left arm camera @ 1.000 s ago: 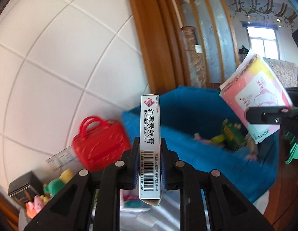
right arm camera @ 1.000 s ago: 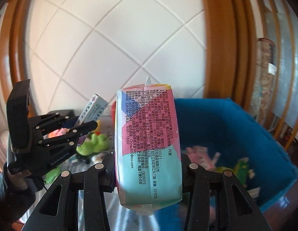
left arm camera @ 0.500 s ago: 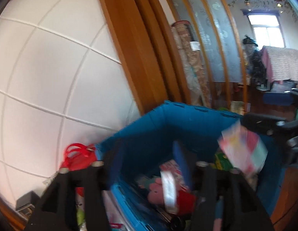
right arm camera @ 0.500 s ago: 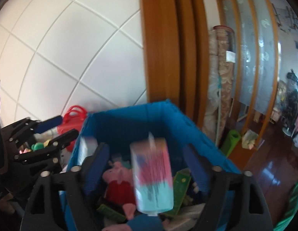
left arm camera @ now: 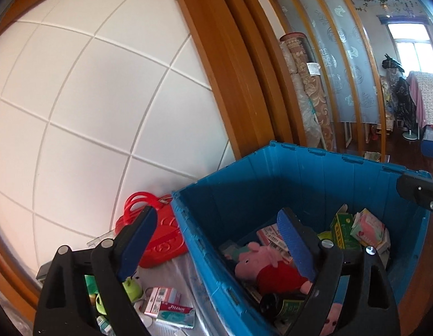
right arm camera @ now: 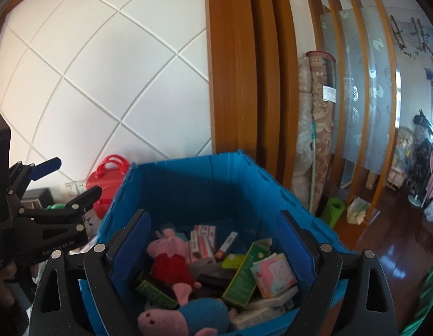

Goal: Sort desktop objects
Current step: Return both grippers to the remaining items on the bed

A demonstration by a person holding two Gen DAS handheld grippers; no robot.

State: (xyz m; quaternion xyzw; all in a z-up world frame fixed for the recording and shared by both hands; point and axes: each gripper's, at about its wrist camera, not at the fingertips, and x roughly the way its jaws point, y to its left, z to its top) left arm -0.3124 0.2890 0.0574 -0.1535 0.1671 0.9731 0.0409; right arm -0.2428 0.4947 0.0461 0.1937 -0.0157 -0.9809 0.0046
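While both tongs, left (left arm camera: 216, 240) and right (right arm camera: 213, 240), are held wide apart and empty over the open blue plastic crate (right arm camera: 188, 173), much is seen already inside: a pink plush pig (right arm camera: 171, 254), cartons, a pink tissue pack (right arm camera: 273, 274). Left on the table are a red toy handbag (left arm camera: 160, 238), small medicine boxes (left arm camera: 168, 305) and green toys. The crate's near wall must be cleared; room above is open.

Both the left gripper (left arm camera: 216, 232) and right gripper (right arm camera: 213, 235) gape wide, apparently holding nothing, tilted downward.
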